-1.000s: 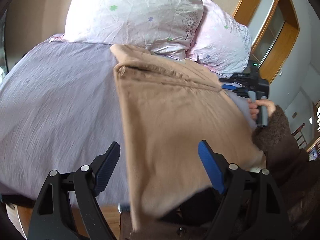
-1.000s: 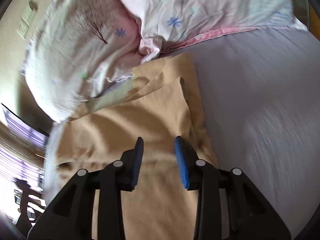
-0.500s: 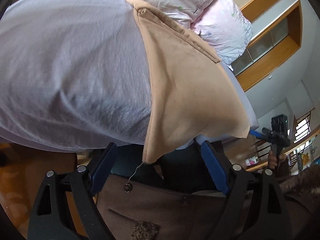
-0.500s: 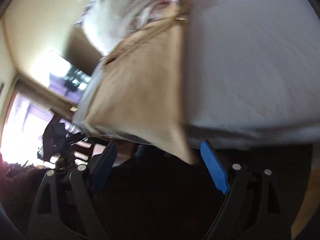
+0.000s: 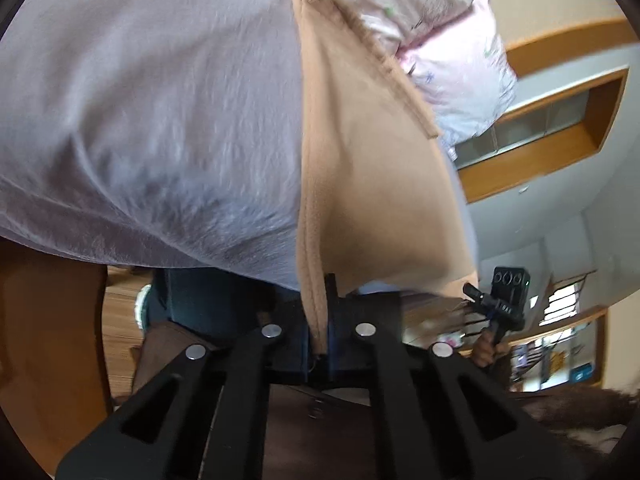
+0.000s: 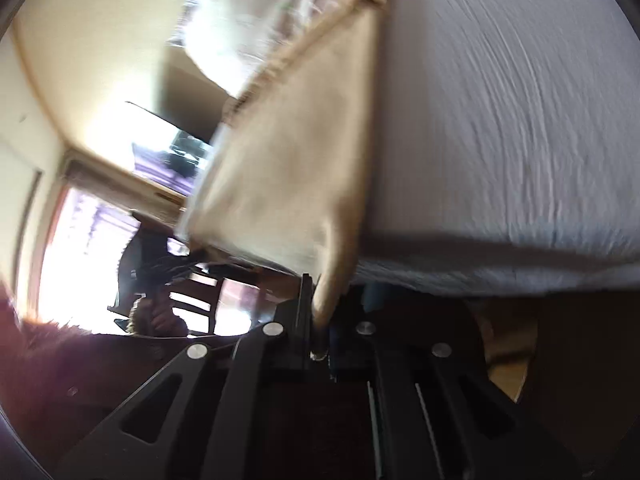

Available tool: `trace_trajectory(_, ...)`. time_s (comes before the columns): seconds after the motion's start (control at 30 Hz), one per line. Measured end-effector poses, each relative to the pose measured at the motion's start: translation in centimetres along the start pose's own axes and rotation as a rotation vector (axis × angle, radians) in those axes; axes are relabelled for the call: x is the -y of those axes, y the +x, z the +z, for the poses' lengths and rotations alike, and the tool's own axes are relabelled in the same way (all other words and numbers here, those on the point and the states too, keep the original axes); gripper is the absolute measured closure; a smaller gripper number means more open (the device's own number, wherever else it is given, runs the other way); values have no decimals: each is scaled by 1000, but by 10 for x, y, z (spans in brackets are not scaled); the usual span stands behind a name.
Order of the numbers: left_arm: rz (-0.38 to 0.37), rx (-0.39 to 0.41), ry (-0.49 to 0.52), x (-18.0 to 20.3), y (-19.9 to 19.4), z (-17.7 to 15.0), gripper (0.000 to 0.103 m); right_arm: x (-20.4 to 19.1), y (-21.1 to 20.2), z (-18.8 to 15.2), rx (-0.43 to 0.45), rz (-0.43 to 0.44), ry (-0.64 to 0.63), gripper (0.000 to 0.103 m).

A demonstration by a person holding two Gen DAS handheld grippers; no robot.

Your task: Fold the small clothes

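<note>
A tan garment (image 5: pixel 372 176) lies flat on the lilac bed sheet (image 5: pixel 152 104), reaching from the pillows to the bed's near edge. My left gripper (image 5: pixel 320 328) is shut on its near left corner hem at the bed edge. My right gripper (image 6: pixel 320 332) is shut on the garment's (image 6: pixel 296 168) other near corner, which hangs just over the edge. The right gripper also shows in the left wrist view (image 5: pixel 500 304), at the garment's far corner. The right wrist view is blurred.
Two pale floral pillows (image 5: pixel 452 60) lie at the head of the bed. The person's brown coat (image 5: pixel 320 432) fills the space below both grippers. A wooden floor (image 5: pixel 120 320) and a wood-framed window (image 5: pixel 560 120) lie beyond the bed.
Both grippers have dropped from over the garment to the bed's near edge and closed on the garment's two near corners. Half a second ago both were open.
</note>
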State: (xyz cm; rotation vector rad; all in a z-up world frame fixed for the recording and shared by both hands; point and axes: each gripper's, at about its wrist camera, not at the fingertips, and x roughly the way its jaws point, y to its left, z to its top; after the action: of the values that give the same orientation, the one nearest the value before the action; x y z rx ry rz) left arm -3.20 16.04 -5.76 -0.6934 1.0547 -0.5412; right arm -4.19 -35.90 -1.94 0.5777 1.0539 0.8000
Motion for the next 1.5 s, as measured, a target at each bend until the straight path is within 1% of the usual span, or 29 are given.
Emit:
trace_trajectory(0.07,-32,46,26,15,-19,11,98,-18,-16,16,76,29,-63,97)
trace_trajectory(0.13,-39,82,63,32,-31,26,98,-30,-28,38,135,38,-108,97)
trace_trajectory(0.23,0,147,157,60,-41,65,98,-45,-33,84,214,24,-171,97)
trace_trajectory(0.27,20,173,183,69,-42,87,98,-50,-32,109,252,18,-180,97)
trace_trajectory(0.3,30,184,196,74,-41,102,98,-53,-27,123,272,15,-184,97)
trace_trajectory(0.33,56,209,213,81,-38,126,98,-55,-26,140,300,5,-185,97)
trace_trajectory(0.4,104,238,215,87,-25,168,98,-51,-17,180,356,-11,-166,97)
trace_trajectory(0.47,139,252,198,85,-9,207,98,-38,1,222,388,-50,-109,97)
trace_trajectory(0.53,178,251,156,80,18,254,98,-20,26,265,394,-104,-42,97)
trace_trajectory(0.57,195,253,144,77,26,269,98,-6,45,287,392,-139,-2,97)
trace_trajectory(0.7,259,261,59,54,66,326,98,43,91,335,369,-254,141,97)
trace_trajectory(0.77,239,231,-11,38,83,347,98,69,111,346,357,-297,239,97)
trace_trajectory(0.8,227,219,-42,31,88,352,98,77,116,348,351,-303,278,97)
trace_trajectory(0.87,168,212,-103,17,91,360,98,88,128,353,340,-310,322,95)
trace_trajectory(0.9,133,215,-126,12,89,363,98,90,131,355,338,-308,330,90)
trace_trajectory(0.93,95,219,-152,7,87,365,98,91,132,356,337,-296,339,75)
trace_trajectory(0.97,62,221,-174,3,84,366,98,93,133,358,344,-264,343,67)
trace_trajectory(1.0,30,225,-199,-1,82,367,97,92,133,361,352,-244,342,53)
trace_trajectory(1.07,-22,237,-244,-10,78,367,97,90,135,368,356,-258,326,43)
trace_trajectory(1.13,-46,243,-269,-14,77,365,97,86,139,374,350,-282,305,37)
trace_trajectory(1.17,-57,246,-278,-15,76,364,97,84,143,377,340,-293,289,36)
trace_trajectory(1.23,-119,266,-327,-23,73,361,97,81,147,381,324,-313,274,33)
trace_trajectory(1.27,-128,276,-345,-28,70,361,95,81,149,382,320,-321,270,32)
trace_trajectory(1.33,-101,352,-370,-32,55,358,64,82,150,378,318,-326,281,32)
trace_trajectory(1.37,-83,432,-383,-36,43,356,28,82,150,376,316,-327,285,32)
trace_trajectory(1.4,-70,498,-390,-39,30,353,15,82,148,373,317,-330,286,32)
trace_trajectory(1.43,-34,522,-379,-38,18,351,15,80,148,372,320,-331,286,32)
trace_trajectory(1.47,-7,489,-349,-35,14,350,15,75,143,368,332,-334,281,32)
trace_trajectory(1.5,16,449,-315,-31,13,348,15,68,137,361,345,-316,267,32)
